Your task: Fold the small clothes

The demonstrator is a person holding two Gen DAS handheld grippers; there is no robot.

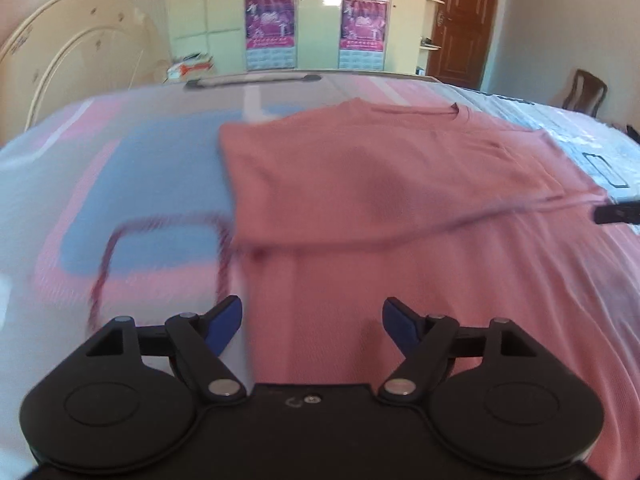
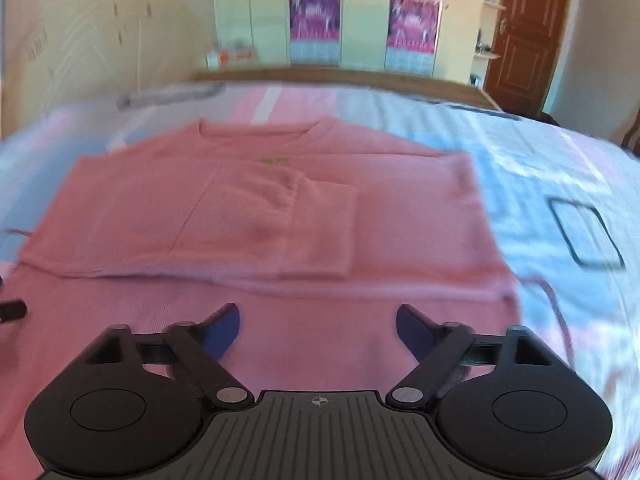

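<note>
A small pink long-sleeved top (image 2: 280,216) lies flat on the bed, neck at the far side, both sleeves folded in across the chest; one cuff (image 2: 328,232) lies on top. It also shows in the left wrist view (image 1: 380,184). My left gripper (image 1: 312,316) is open and empty, over the top's lower left edge. My right gripper (image 2: 318,324) is open and empty, over the lower hem. The right gripper's tip shows at the right edge of the left wrist view (image 1: 618,213); the left gripper's tip shows at the left edge of the right wrist view (image 2: 12,310).
The bedsheet (image 1: 140,184) is pink, blue and white with dark square outlines (image 2: 586,236). A wooden footboard (image 2: 360,76) runs along the far side. Behind stand a wardrobe (image 2: 360,20), a brown door (image 2: 528,28), a chair (image 1: 586,92) and a leaning board (image 1: 76,56).
</note>
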